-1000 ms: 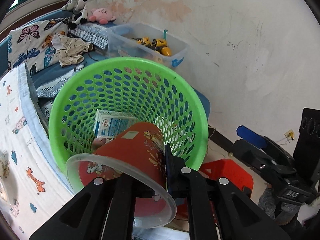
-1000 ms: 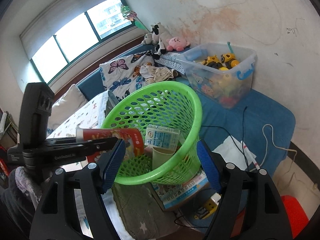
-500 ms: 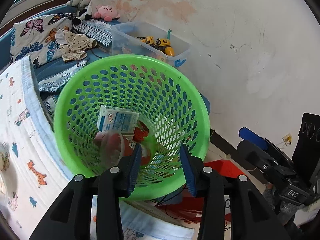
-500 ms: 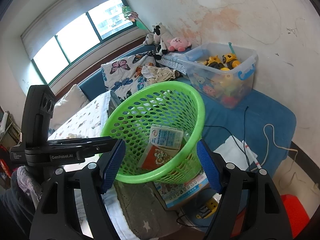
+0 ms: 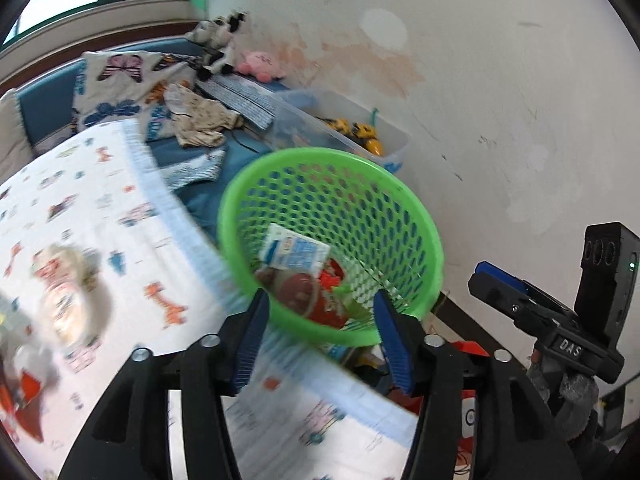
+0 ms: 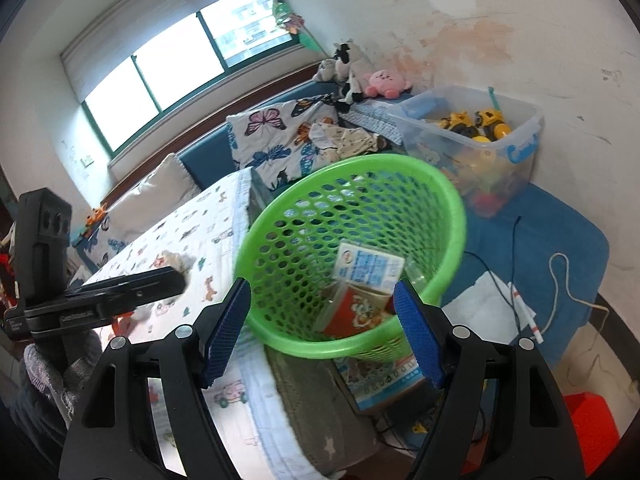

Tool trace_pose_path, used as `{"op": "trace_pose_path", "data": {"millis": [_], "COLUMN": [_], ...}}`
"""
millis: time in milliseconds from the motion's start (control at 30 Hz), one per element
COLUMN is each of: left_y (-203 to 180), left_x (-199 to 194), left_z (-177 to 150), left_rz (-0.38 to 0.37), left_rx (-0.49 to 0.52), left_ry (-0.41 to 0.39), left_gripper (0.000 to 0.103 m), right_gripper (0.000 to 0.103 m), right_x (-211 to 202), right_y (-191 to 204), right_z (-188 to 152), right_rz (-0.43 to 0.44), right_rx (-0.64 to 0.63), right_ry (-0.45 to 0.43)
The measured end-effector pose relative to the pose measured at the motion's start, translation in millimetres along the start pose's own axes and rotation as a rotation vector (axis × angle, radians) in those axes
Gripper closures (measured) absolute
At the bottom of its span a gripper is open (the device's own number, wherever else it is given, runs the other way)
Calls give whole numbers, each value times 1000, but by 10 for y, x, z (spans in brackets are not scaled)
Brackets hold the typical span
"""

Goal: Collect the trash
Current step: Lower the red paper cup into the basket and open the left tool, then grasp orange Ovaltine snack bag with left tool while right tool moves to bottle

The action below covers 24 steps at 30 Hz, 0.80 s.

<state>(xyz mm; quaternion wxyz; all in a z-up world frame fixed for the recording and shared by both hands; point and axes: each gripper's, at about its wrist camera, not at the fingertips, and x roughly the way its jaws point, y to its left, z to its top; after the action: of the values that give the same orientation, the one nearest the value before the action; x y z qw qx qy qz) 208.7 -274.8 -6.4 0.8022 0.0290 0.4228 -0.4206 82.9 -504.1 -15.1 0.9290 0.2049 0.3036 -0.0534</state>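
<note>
The right wrist view takes in the whole room beyond its jaws: a bright window [image 6: 176, 68] up high, a blue couch [image 6: 208, 152] under it, a butterfly blanket [image 6: 276, 140], and a clear toy bin [image 6: 516, 148] against the stained wall, with a blue mat [image 6: 560, 248] and a white cord [image 6: 560, 280] off to the right of the jaws. The left wrist view misses most of that window and the mat, but it alone shows, blurred, a pale crumpled wrapper [image 5: 64, 300] lying on the printed bed sheet [image 5: 100, 216] well left of its jaws.

Dead ahead of both grippers sits the green basket [image 6: 280, 264], tilted, mouth toward the cameras. Inside, a blue-and-white carton [image 6: 368, 268] rests on top of a red printed cup [image 6: 352, 312]; from the left wrist the red cup's round base faces us, right between the blue pads.

Left gripper [image 5: 320, 344]: jaws have just been opening, and they stand apart now with nothing between the pads, the basket rim just beyond the tips. From the right wrist it shows side-on as a black bar [image 6: 120, 292] left of the jaws, over the sheet.

Right gripper [image 6: 324, 336]: jaws spread wide, empty, framing the basket's near rim without touching it. In the left wrist view it appears far right [image 5: 504, 284], clear of the basket, a grey-gloved hand [image 5: 568, 384] beneath it.
</note>
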Motion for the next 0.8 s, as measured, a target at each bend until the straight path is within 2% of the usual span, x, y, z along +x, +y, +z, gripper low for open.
{"op": "trace_pose_path", "data": {"millis": [167, 267, 333, 467, 533, 667, 800], "left_y": [313, 488, 616, 956, 1106, 1468, 1776], "left_x": [-326, -507, -629, -900, -1002, -1140, -1173], "left_z": [-173, -277, -345, -509, -595, -788, -919], "left_rz": [65, 121, 151, 227, 271, 338, 361], "left_rx": [-42, -54, -64, -94, -100, -119, -135], "left_ry": [-59, -89, -102, -129, -137, -107, -72], "left_gripper": [43, 37, 30, 24, 17, 13, 11], "right_gripper": [29, 24, 23, 23, 23, 21, 21], "right_x": [100, 145, 173, 260, 288, 361, 455], "right_y": [199, 316, 388, 568, 650, 845, 1016], "right_z": [16, 24, 21, 20, 19, 23, 7], "right_rz": [28, 44, 56, 87, 100, 127, 146], "right_rx": [-26, -47, -58, -80, -90, -117, -138], "right_ry": [18, 22, 28, 47, 52, 65, 83]}}
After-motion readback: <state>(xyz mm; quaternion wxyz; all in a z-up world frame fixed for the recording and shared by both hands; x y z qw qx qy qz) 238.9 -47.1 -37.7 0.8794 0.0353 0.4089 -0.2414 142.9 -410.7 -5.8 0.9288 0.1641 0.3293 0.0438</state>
